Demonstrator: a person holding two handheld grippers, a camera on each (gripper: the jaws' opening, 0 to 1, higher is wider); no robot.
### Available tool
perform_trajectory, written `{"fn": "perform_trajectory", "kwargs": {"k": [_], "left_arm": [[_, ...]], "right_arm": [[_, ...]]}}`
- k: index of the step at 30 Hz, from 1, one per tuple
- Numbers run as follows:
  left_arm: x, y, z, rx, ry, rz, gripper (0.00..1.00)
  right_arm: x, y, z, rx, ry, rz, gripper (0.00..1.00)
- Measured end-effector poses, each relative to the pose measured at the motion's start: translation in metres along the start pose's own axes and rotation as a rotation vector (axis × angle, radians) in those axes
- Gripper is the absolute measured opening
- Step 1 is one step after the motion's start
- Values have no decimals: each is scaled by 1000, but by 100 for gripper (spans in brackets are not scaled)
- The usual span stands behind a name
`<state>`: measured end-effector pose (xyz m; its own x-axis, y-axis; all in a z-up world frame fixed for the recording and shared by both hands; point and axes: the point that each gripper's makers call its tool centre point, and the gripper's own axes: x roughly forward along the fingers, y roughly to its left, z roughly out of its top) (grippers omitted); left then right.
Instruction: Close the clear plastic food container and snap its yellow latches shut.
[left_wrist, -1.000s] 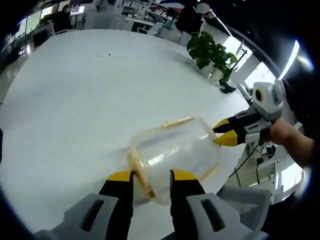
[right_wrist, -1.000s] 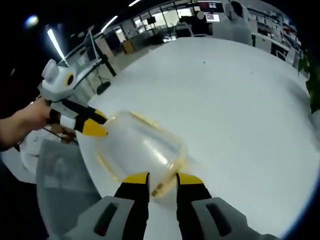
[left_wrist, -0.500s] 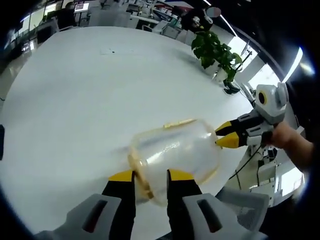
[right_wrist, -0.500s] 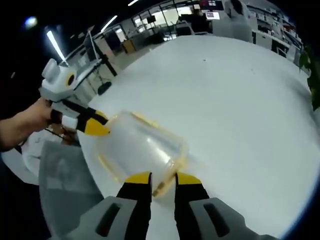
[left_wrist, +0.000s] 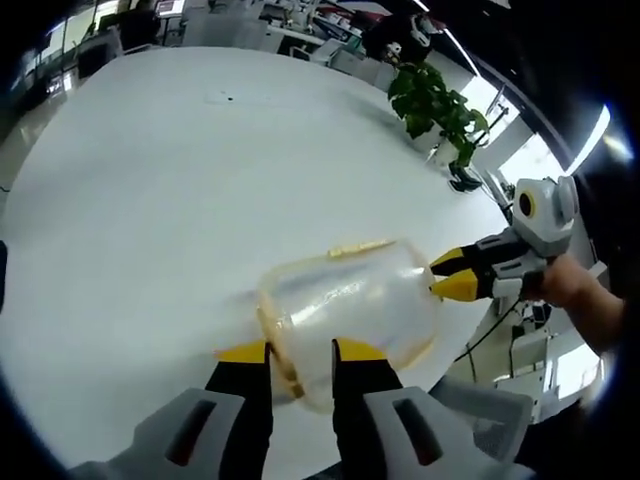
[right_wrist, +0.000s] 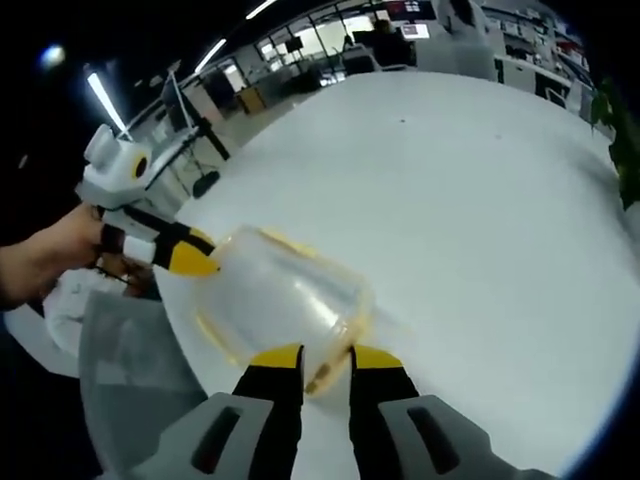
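So the clear plastic food container (left_wrist: 350, 310) is sitting on the white table (left_wrist: 150, 200), right near the table's edge, with a grey chair (right_wrist: 130, 370) just past that edge. Its yellow rim and latches (left_wrist: 272, 340) run around it, and one yellow strip (left_wrist: 355, 245) shows along the far side in the left gripper view. The left gripper (left_wrist: 300, 352) has its yellow-tipped jaws on either side of the container's end, close to the yellow rim, nearly pinching it. The right gripper (right_wrist: 325, 358) is on the opposite end, jaws narrowly apart and straddling the yellow edge there. Can't tell for sure whether either is actually clamped tight. A person's hand (right_wrist: 50, 250) holds the left one. A potted plant (left_wrist: 435, 105) stands off the table's far side.
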<state>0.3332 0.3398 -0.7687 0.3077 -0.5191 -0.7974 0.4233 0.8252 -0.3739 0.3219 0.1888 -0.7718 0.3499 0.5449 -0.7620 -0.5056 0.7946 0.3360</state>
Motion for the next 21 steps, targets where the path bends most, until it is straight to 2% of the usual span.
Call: {"fn": "perform_trajectory", "kwargs": {"k": [10, 11, 14, 15, 17, 21], "left_arm": [[-3, 2, -4, 28, -11, 11, 22], [-3, 3, -2, 85, -16, 15, 23], [-3, 2, -1, 129, -3, 30, 23], [-3, 3, 1, 184, 1, 43, 24], [-4, 3, 2, 236, 8, 61, 24], [-4, 2, 2, 260, 12, 77, 25]], "right_arm": [[-1, 2, 1, -11, 11, -3, 16], [0, 1, 1, -11, 11, -2, 16], [1, 0, 2, -19, 23, 4, 17], [1, 1, 3, -20, 29, 5, 17], [1, 1, 4, -38, 42, 4, 17], [2, 2, 5, -93, 55, -12, 18]]}}
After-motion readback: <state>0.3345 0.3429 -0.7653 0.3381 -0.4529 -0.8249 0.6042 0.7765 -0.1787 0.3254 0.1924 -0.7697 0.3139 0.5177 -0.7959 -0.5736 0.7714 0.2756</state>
